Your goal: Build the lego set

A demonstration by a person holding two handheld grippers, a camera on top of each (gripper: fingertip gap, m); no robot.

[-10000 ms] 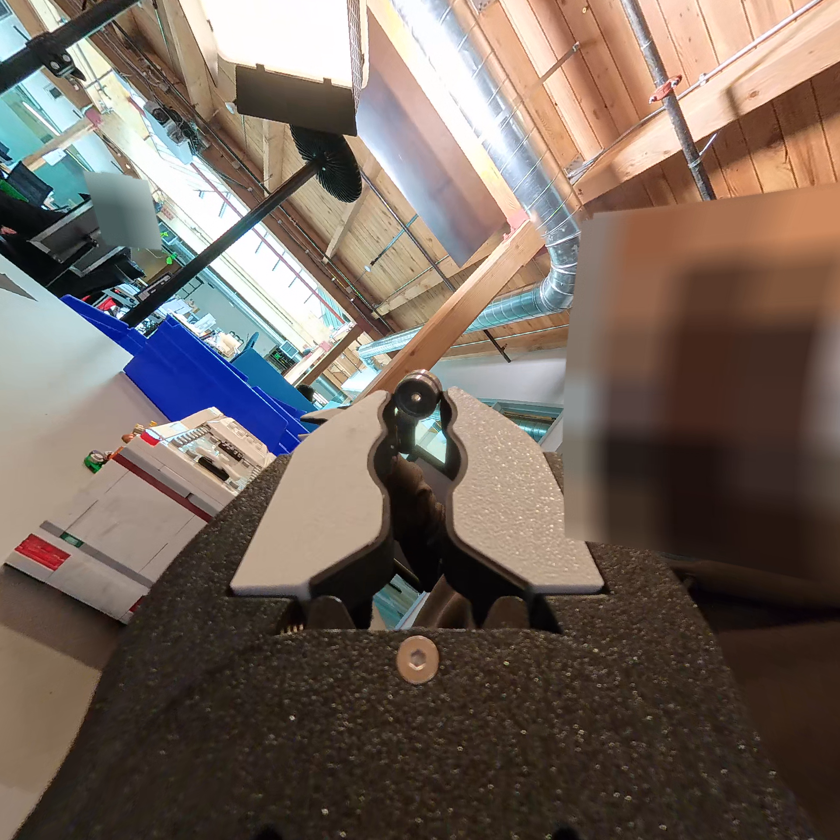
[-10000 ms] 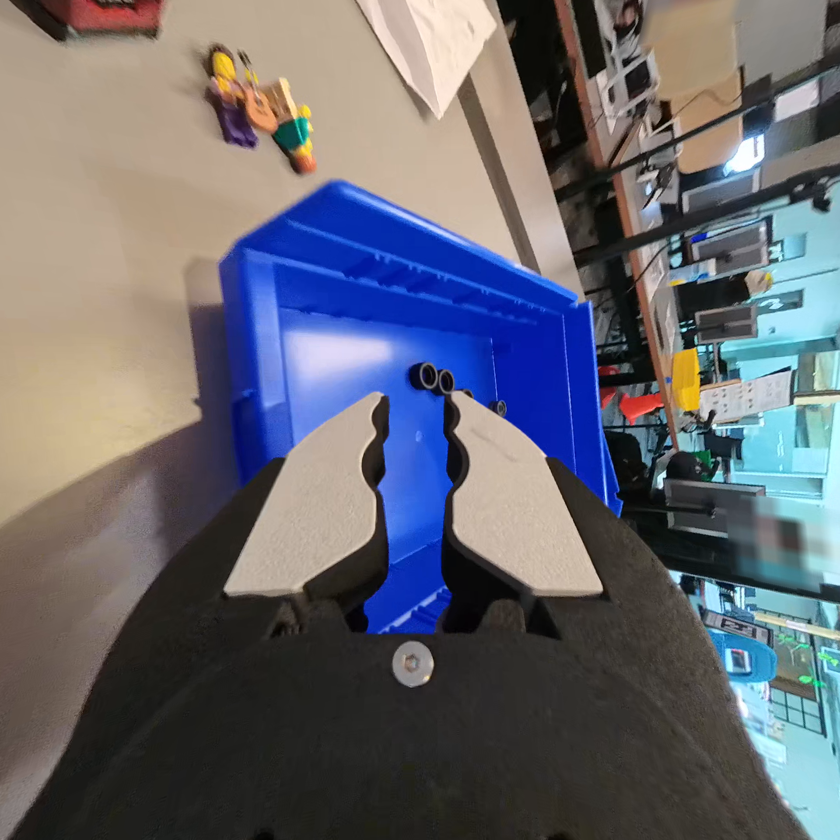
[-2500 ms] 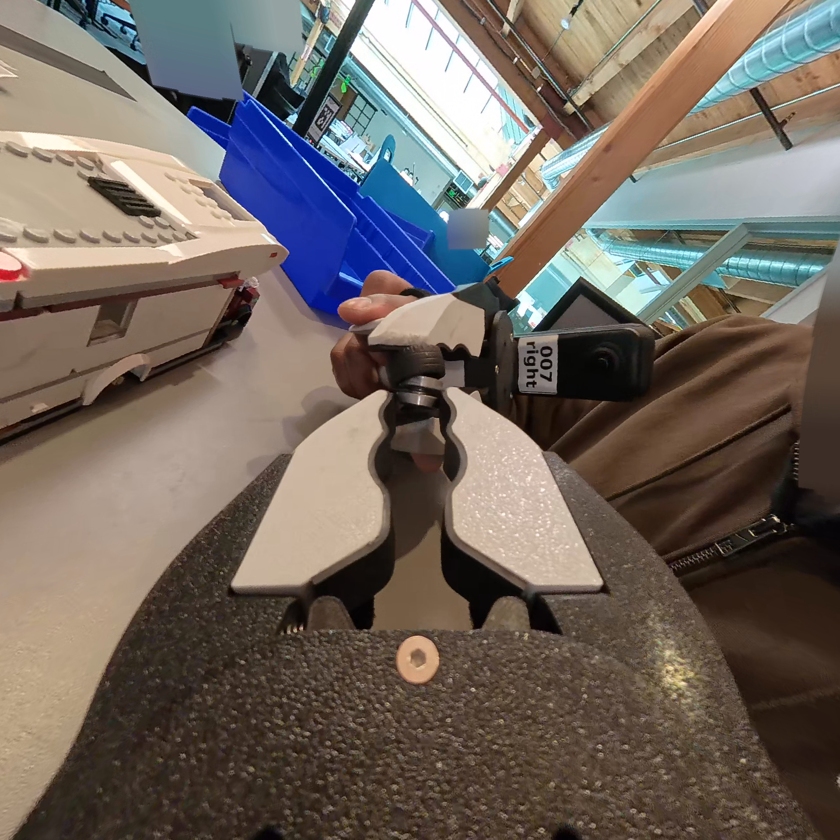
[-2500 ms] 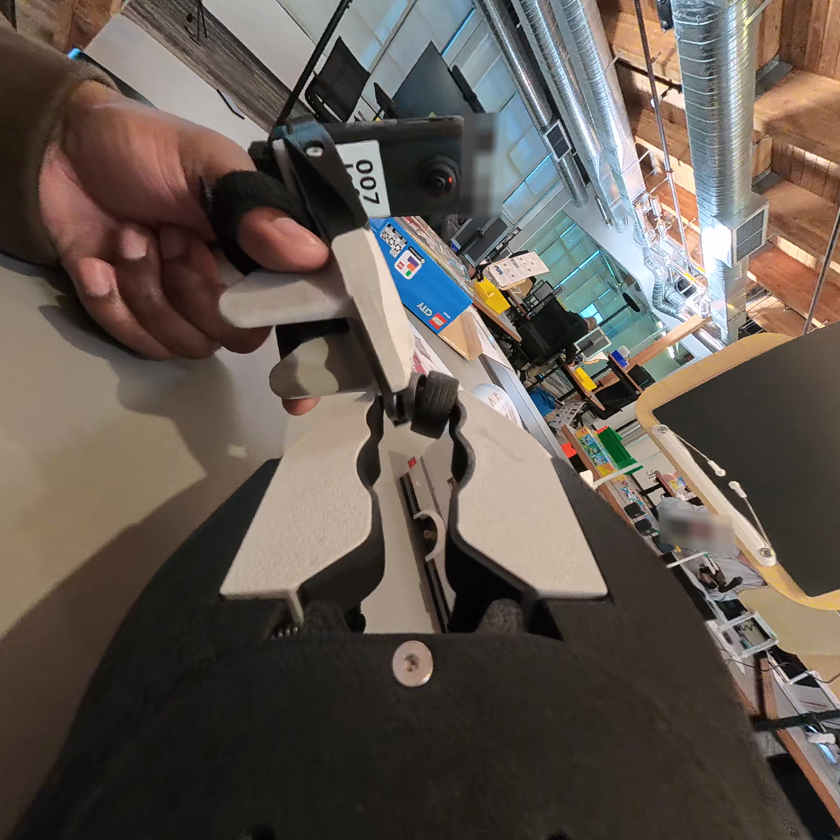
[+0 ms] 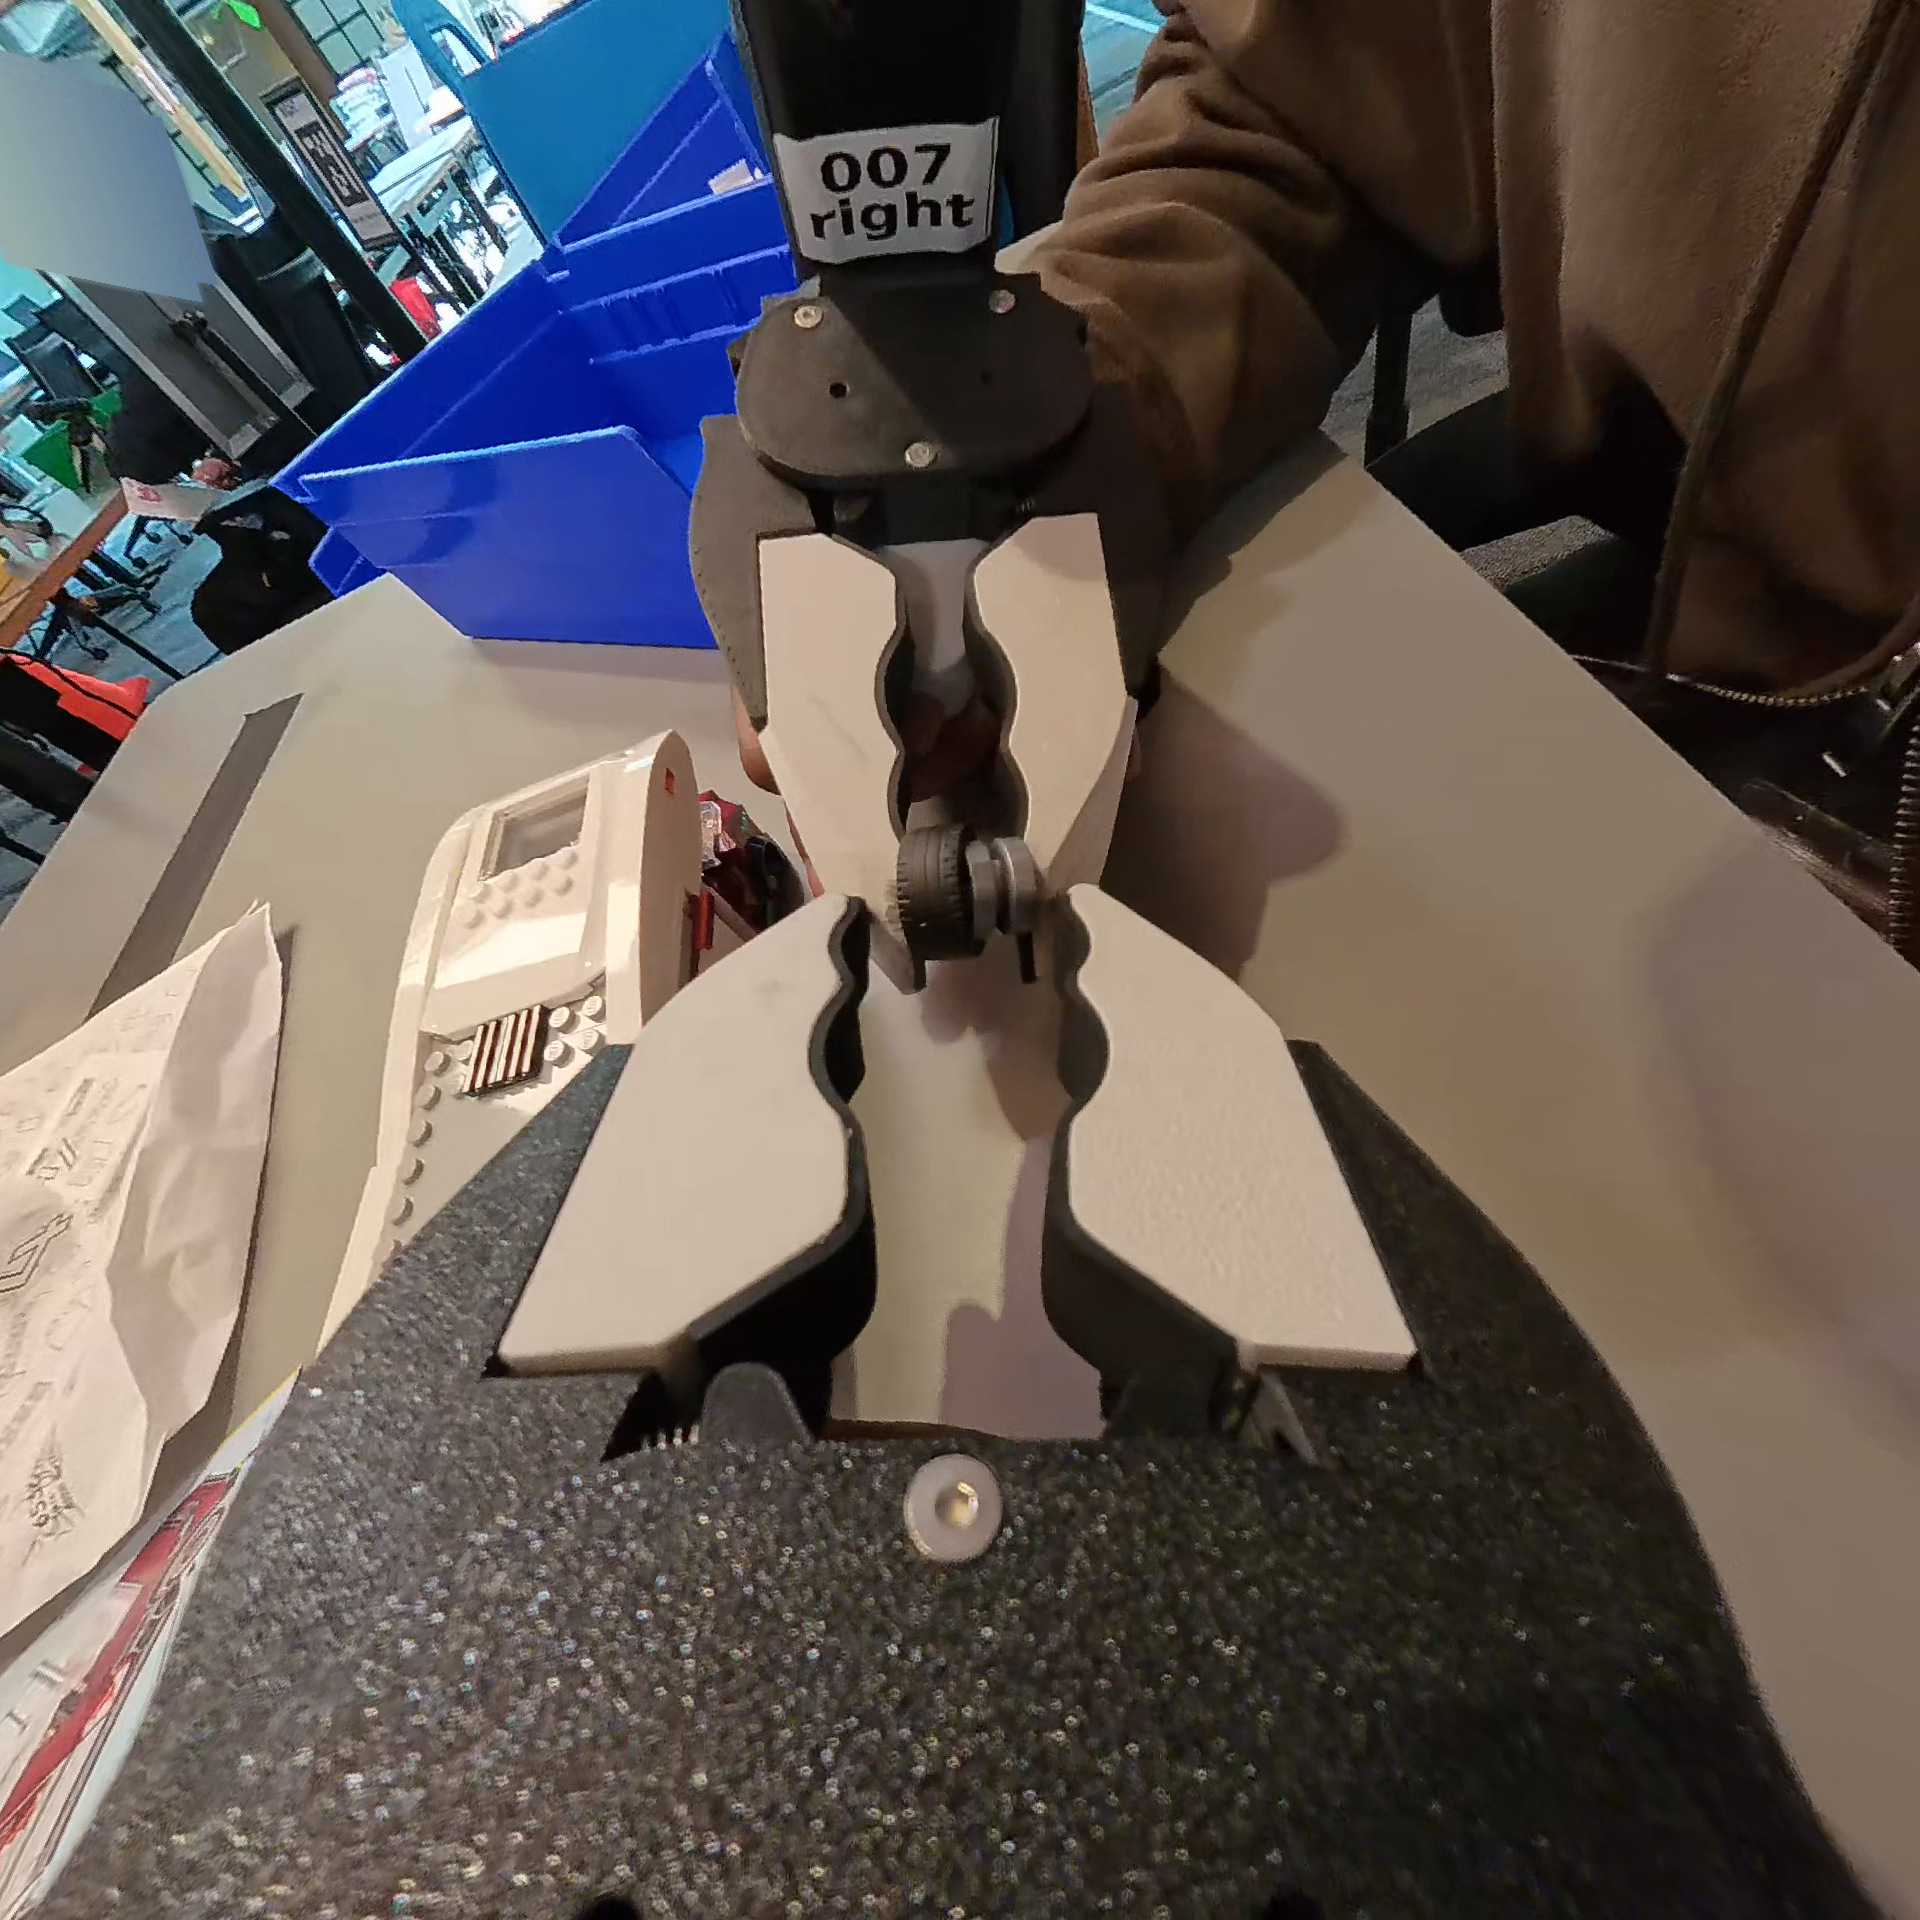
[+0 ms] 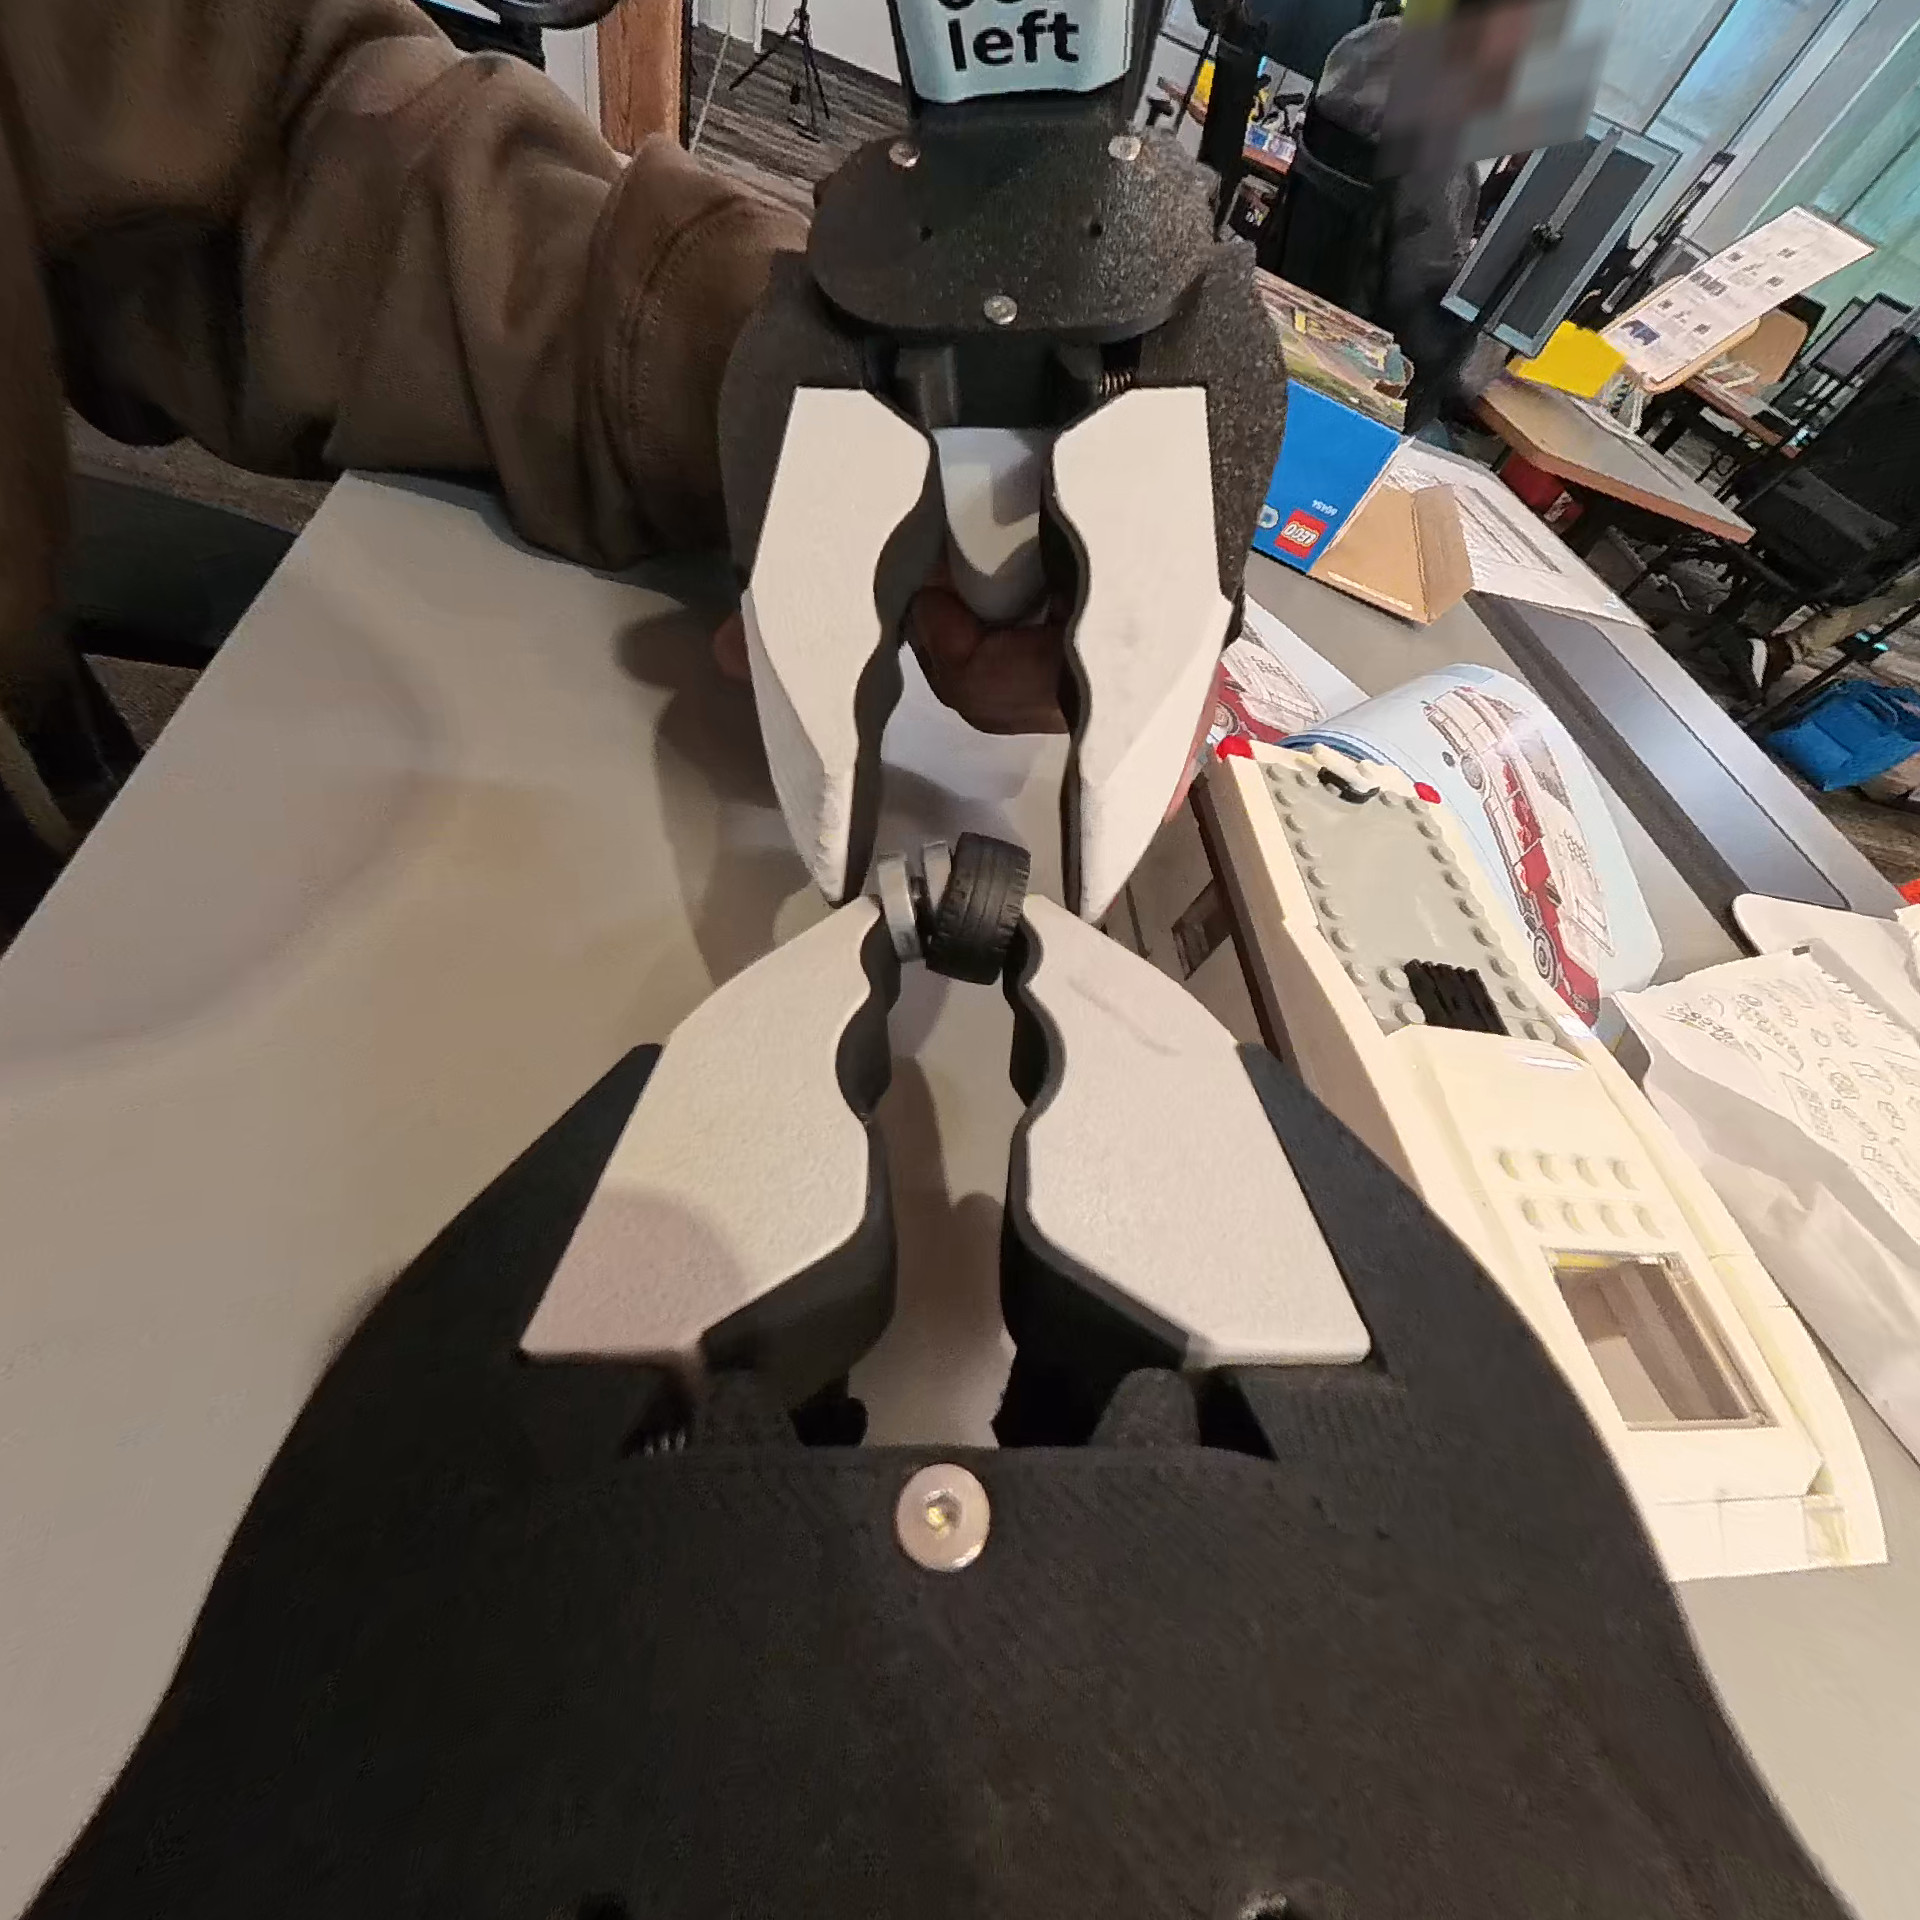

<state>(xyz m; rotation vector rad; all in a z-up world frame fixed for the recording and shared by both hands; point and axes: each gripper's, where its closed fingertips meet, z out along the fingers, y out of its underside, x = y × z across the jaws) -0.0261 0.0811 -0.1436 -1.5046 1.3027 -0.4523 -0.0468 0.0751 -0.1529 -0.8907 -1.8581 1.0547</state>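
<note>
Now the two claws meet tip to tip over the table (image 5: 1455,727), right claw (image 6: 951,940) clamped on the small black wheel (image 6: 982,920), left claw (image 5: 961,940) apart.

1. The two hand-held grippers face each other tip to tip above the grey table (image 5: 1403,727).
2. The right gripper (image 6: 951,940) pinches a small black toy wheel (image 6: 982,925) with a grey hub; both fingertips press on the wheel-and-hub piece.
3. The left gripper (image 5: 961,925) has its fingers parted wider than the wheel, one tip on each side of it, with a visible gap at the tyre side.
4. A hand (image 6: 987,665) grips the left gripper's handle just above the table.
5. Brown sleeves (image 5: 1299,260) cover both forearms, which reach in from the table's near edge.
</note>
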